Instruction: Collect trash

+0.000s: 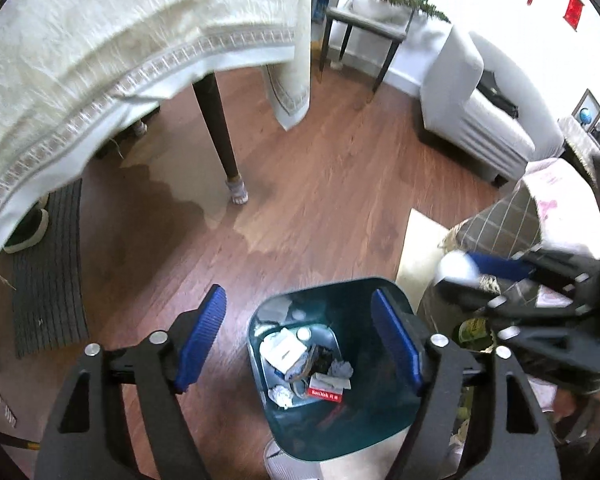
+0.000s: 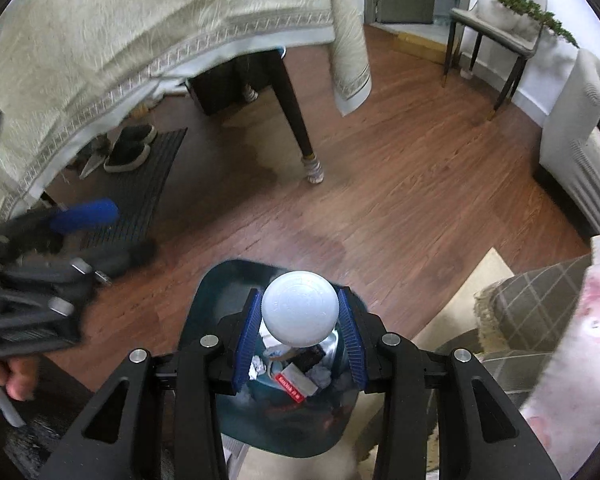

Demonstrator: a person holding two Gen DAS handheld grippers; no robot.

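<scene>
Your right gripper (image 2: 300, 332) pinched a smooth white bottle (image 2: 299, 309) by its sides, directly above the trash bin (image 2: 208, 300); it looked light, rigid, slippery. Your left gripper (image 1: 300, 336) was spread, empty, over that bin.

Daylight pours in around one o'clock, blowing out the white wall (image 1: 496, 12). Glare streaks the reddish wooden floor (image 1: 320, 184). Heavy fisheye bending at every rim, and motion blur smears the cream embroidered tablecloth (image 2: 112, 28).
</scene>
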